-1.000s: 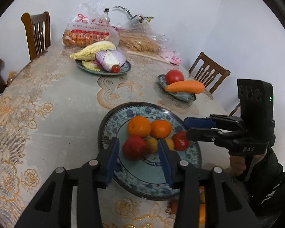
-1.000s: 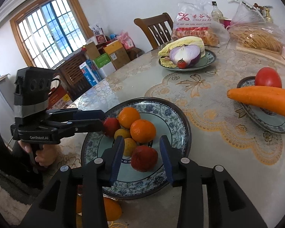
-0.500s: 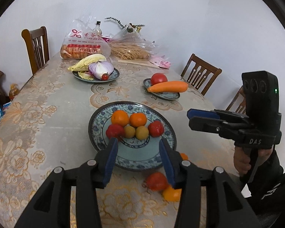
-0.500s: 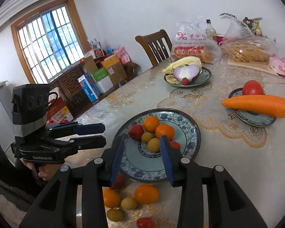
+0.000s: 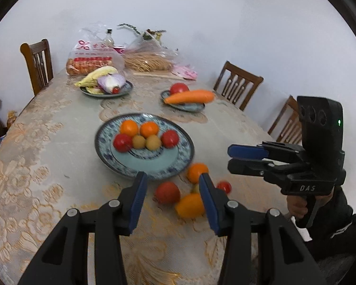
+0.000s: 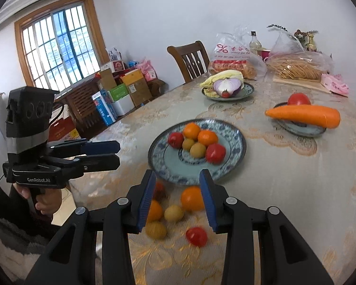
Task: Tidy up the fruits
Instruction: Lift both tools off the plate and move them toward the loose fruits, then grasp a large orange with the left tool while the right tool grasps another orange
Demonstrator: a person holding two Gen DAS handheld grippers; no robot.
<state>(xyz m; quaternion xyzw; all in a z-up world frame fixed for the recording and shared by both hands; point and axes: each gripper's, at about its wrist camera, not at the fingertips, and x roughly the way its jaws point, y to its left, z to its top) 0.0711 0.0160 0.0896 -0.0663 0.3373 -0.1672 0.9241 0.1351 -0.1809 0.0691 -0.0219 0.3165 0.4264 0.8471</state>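
A blue patterned plate (image 5: 152,163) (image 6: 185,168) holds two oranges (image 5: 129,128), two red fruits (image 5: 169,138) and two small yellow-brown fruits (image 5: 153,142). Loose fruit lies on the tablecloth in front of it: a red one (image 5: 167,192), oranges (image 5: 197,172) (image 6: 192,198), small yellow ones (image 6: 174,213) and a small red one (image 6: 196,236). My left gripper (image 5: 172,178) (image 6: 118,153) hovers open over the loose fruit, gripping nothing. My right gripper (image 6: 177,175) (image 5: 230,158) is also open and empty, just short of the plate's near rim.
A small plate with a carrot (image 5: 189,97) and a tomato stands behind, and a plate of cabbage and onion (image 5: 106,83) farther back. Plastic bags (image 6: 230,59) crowd the far end. Wooden chairs (image 5: 239,83) ring the table. Boxes (image 6: 121,95) are stacked under the window.
Both grippers have drawn back from the plate toward the table's near edge. The red fruits that sat between their fingers stay on the plate. Loose fruit has come into view.
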